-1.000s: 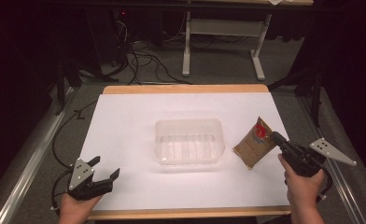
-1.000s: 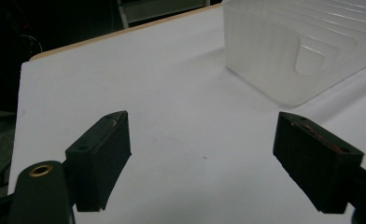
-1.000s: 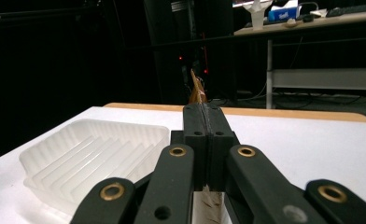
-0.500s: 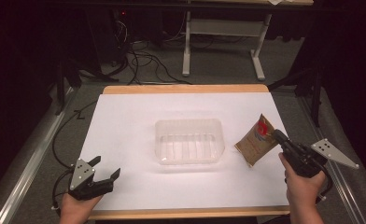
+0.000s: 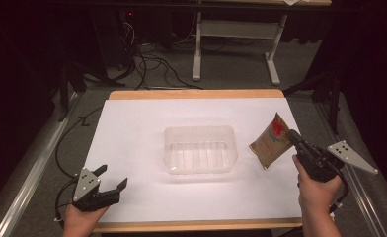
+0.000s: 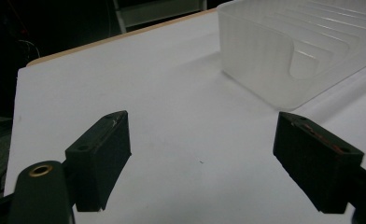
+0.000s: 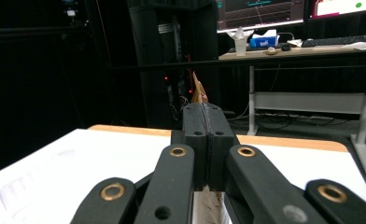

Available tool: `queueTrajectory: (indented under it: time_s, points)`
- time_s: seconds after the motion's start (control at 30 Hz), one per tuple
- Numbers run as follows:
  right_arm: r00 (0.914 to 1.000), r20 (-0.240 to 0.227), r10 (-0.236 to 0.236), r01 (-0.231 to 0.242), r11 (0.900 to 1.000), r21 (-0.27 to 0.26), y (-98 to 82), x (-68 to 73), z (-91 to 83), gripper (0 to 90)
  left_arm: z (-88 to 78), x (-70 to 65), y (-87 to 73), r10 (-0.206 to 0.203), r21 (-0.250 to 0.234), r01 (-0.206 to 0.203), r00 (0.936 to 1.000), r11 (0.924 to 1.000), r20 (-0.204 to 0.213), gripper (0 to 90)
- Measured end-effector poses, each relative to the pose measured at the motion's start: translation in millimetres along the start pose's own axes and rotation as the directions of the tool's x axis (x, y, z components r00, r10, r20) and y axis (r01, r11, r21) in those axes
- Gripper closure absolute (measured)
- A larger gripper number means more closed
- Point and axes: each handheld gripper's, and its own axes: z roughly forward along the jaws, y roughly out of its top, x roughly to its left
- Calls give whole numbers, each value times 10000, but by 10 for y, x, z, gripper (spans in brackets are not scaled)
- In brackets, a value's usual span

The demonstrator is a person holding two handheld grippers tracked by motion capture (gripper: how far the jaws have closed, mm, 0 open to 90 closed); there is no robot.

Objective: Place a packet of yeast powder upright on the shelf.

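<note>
A brown snack packet point(image 5: 269, 142) with a red mark hangs above the table's right side, pinched in my right gripper point(image 5: 291, 136), which is shut on it. In the right gripper view the jaws press together on the packet's thin edge point(image 7: 198, 91), which sticks up past them. A clear plastic tray point(image 5: 200, 149) sits in the middle of the white table, empty, just left of the packet. My left gripper point(image 5: 111, 178) rests open near the front left corner; its view shows the tray's corner point(image 6: 265, 70) ahead to the right.
The white table top point(image 5: 132, 133) has a wooden rim at the back and front. Beyond the table are cables on the floor point(image 5: 152, 69), a white desk frame point(image 5: 236, 44) and dark equipment. Monitors and a tissue box point(image 7: 264, 39) stand far off.
My right gripper has carried the packet a little to the right and slightly back. The left gripper has stayed put, open.
</note>
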Motion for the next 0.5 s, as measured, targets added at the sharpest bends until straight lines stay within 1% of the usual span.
queueTrajectory:
  time_s: [0.1,0.13,0.23,0.37,0.5]
  points:
    - [10000,61,21,-21,10000,-59,9,23,20,900,1,5,-1,-72,-45,72,10000,10000,-21,196]
    - [10000,34,82,-82,9999,-99,16,37,29,900,-1,4,0,-60,-35,60,10000,10000,-11,196]
    - [10000,47,48,-47,9999,-167,48,82,52,900,-4,-3,1,-41,-44,41,10000,10000,16,196]
    - [9997,-84,215,-218,9992,-331,97,144,90,900,-7,1,0,-107,-71,107,9999,9999,16,196]
    - [9992,-212,341,-352,9981,-515,156,212,126,900,-13,-4,1,-78,-79,78,10000,9999,2,196]
